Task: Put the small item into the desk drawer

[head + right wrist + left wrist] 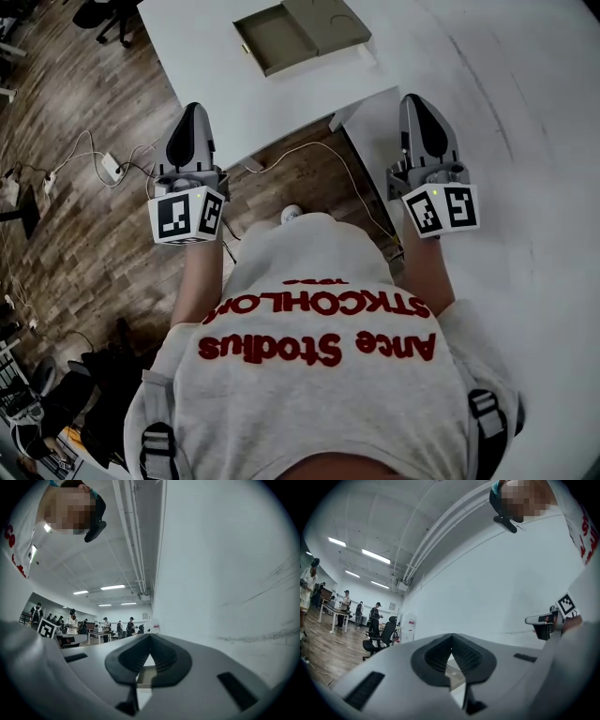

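Grey knit shirt [319, 394]; left tongs [194, 111], right tongs [418, 101] closed, empty; olive drawer [277, 41] open.

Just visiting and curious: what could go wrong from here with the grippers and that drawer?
Cables trail across the floor by the person's shoe; a step toward the desk could snag one. The left gripper and right gripper are both shut and empty, well short of the open drawer; no small item shows, so it may get missed.

Olive-tan drawer [274, 39] sits pulled open, slightly askew, atop white desk [206, 89], far side.
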